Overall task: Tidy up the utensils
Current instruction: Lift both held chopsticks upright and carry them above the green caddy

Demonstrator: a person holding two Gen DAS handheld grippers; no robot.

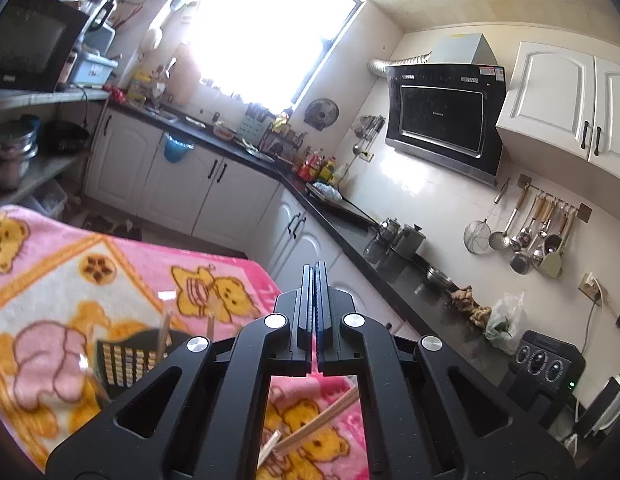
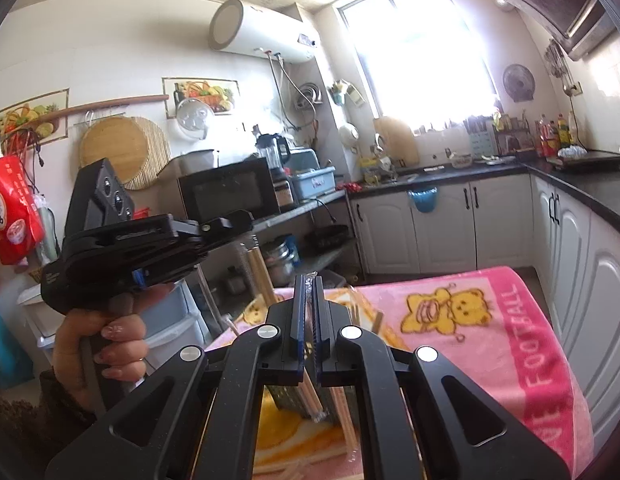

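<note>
I am holding both tongs above a table draped in a pink cartoon-bear blanket (image 2: 490,320), which is spreading out below and ahead of them. Under my left tongs (image 1: 317,276) a black perforated utensil holder (image 1: 125,360) is standing on the blanket, just below and to the left of the closed fingers, with a couple of wooden chopsticks poking up out of it. My left tongs are pressed fully together with nothing showing between them, and they are pointing out over the far edge of the table toward the dark kitchen counter (image 1: 350,232). More loose chopsticks (image 1: 310,428) are lying on the blanket directly beneath the left tongs, showing through the gap in the frame. My right tongs (image 2: 308,292) are squeezing narrow on a thin chopstick in a clear plastic wrapper (image 2: 310,280), whose tip is sticking up just past the fingertips and whose lower end is hanging down behind the frame. The holder is sitting right under the right tongs too. To the left of my right tongs, my left hand (image 2: 101,344) is gripping the handle of the other tool.
</note>
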